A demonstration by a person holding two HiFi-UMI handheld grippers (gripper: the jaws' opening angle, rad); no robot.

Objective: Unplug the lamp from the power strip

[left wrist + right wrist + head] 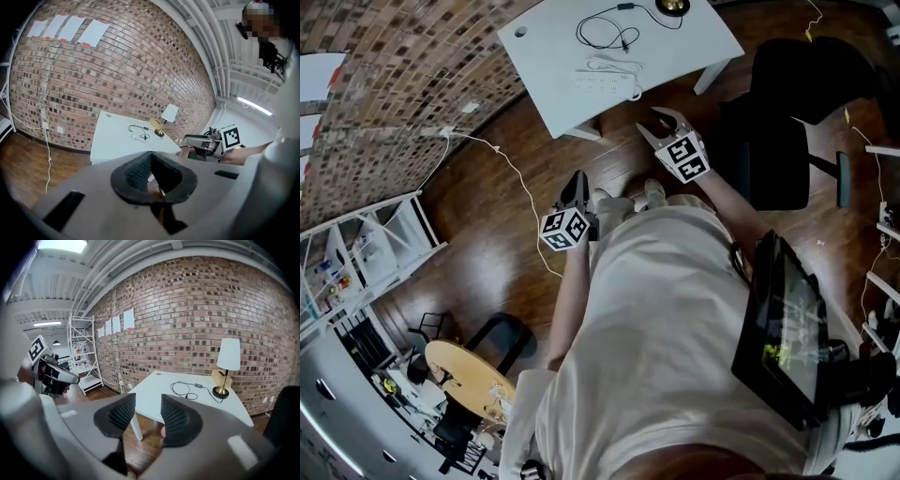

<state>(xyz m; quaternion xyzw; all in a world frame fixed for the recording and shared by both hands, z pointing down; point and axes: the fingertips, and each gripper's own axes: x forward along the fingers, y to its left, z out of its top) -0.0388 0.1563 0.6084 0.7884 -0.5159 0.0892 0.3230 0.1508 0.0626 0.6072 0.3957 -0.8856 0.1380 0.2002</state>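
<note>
Lamp [228, 357] stands on the far side of the tabletop [154, 390], well ahead of the right hand-held gripper [147, 411], whose jaws are apart and empty. The left hand-held gripper [151, 159] is closed on nothing. Once close, it would be best to steady the power strip [605, 84], nearer than the lamp, and pull the plug by its body, not the cord [602, 33]; no container shows on the tabletop.

Lamp [672, 6] cut by top edge, power strip [605, 84] sockets too small to read
</note>
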